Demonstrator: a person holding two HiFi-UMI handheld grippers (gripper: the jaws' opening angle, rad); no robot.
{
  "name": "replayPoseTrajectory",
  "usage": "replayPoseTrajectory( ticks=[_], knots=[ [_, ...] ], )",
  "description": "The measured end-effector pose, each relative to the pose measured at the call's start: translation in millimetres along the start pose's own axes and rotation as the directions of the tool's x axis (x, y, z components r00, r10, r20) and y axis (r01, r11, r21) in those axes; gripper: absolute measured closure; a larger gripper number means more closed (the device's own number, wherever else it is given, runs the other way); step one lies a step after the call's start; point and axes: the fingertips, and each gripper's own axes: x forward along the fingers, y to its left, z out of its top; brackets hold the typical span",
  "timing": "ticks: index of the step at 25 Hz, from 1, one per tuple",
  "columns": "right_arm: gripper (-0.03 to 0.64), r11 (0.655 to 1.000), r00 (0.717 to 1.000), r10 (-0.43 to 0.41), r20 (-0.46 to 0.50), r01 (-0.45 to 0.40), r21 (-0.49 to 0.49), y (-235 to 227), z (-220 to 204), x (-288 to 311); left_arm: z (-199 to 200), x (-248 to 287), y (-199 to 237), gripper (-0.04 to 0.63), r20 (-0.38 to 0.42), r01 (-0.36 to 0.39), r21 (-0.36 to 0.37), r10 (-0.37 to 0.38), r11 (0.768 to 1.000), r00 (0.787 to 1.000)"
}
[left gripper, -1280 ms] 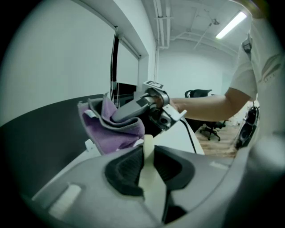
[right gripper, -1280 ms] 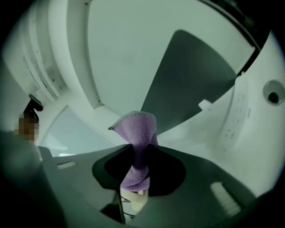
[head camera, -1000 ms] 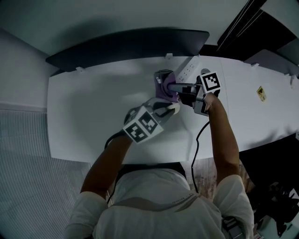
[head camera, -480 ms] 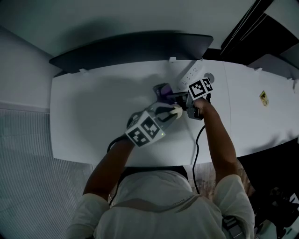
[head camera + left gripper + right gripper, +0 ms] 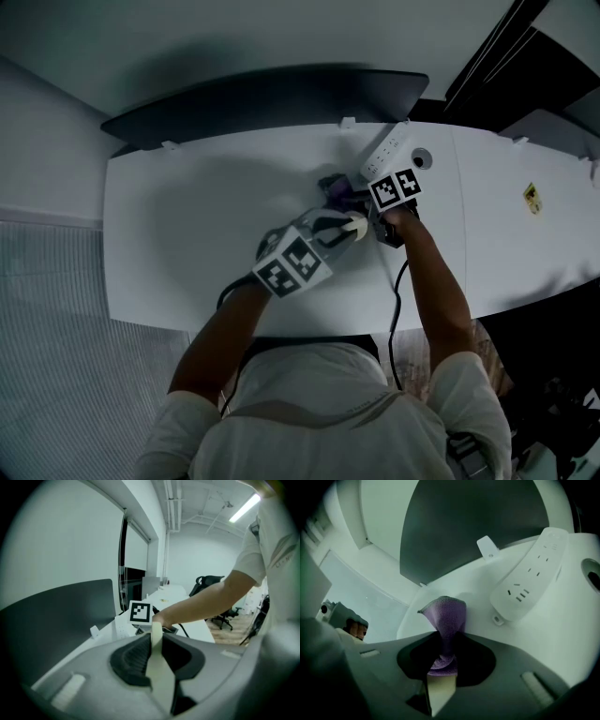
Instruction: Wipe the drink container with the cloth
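My right gripper [image 5: 358, 195] is shut on a purple cloth [image 5: 333, 186], just in front of the power strip. In the right gripper view the cloth [image 5: 445, 616] stands up in a fold from between the jaws [image 5: 443, 653]. My left gripper [image 5: 352, 225] points at the cloth from the near side, almost touching it. In the left gripper view a pale cream strip [image 5: 155, 663] stands between the dark pads [image 5: 133, 660]. Whether that strip is the drink container or a gripper part, I cannot tell. No drink container shows plainly in any view.
A white power strip [image 5: 384, 150] lies on the white table [image 5: 187, 225] at the back, next to a round cable hole [image 5: 420, 157]. A dark panel [image 5: 262, 94] runs behind the table. A black cable [image 5: 398, 281] trails to the near edge. A yellow sticker [image 5: 532, 197] lies at the right.
The right gripper has drawn the cloth a little towards me and to the left, away from the power strip. The left gripper has hardly moved.
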Motion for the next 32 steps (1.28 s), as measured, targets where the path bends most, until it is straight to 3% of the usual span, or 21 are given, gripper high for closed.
replayPoseTrajectory(
  ticks=[4,7,12,15,18,21,23,25,30,32],
  knots=[
    [0.52,0.995,0.988,-0.058,0.146,0.069,-0.071,5,15,-17,0,2,0,0.526,0.006,0.005,0.025,-0.006,1.0,1.0],
    [0.522,0.994,0.944,-0.074,0.322,0.094,-0.047,11,29,-46,-1,1,5,0.526,0.047,-0.011,-0.001,0.011,1.0,0.999],
    [0.522,0.992,0.799,-0.119,0.59,0.068,0.109,16,15,-113,-3,2,-1,0.526,0.046,-0.031,0.031,0.029,0.999,0.999],
    [0.522,0.985,0.729,-0.17,0.664,0.096,0.146,26,-5,-145,-3,-1,-1,0.516,0.047,-0.057,0.038,0.055,0.998,0.997],
    [0.522,0.981,0.677,-0.196,0.709,0.133,0.145,45,-23,-169,0,-8,4,0.442,0.073,-0.087,0.021,0.085,0.996,0.994],
    [0.522,0.984,0.59,-0.176,0.788,0.114,0.135,75,-38,-198,15,-24,7,0.388,0.15,-0.114,-0.027,0.117,0.993,0.982],
    [0.522,0.986,0.54,-0.167,0.825,0.116,0.123,96,-48,-215,30,-44,5,0.382,0.223,-0.112,-0.062,0.123,0.992,0.967],
    [0.522,0.981,0.51,-0.173,0.843,0.163,0.103,117,-54,-226,44,-70,3,0.4,0.291,-0.131,-0.076,0.148,0.988,0.945],
    [0.523,0.94,0.443,-0.211,0.872,0.335,0.057,174,-60,-253,76,-146,-6,0.562,0.459,-0.191,-0.122,0.226,0.974,0.859],
    [0.523,0.928,0.431,-0.192,0.882,0.373,0.019,199,-63,-260,79,-174,-11,0.586,0.496,-0.225,-0.136,0.263,0.965,0.828]
  ],
)
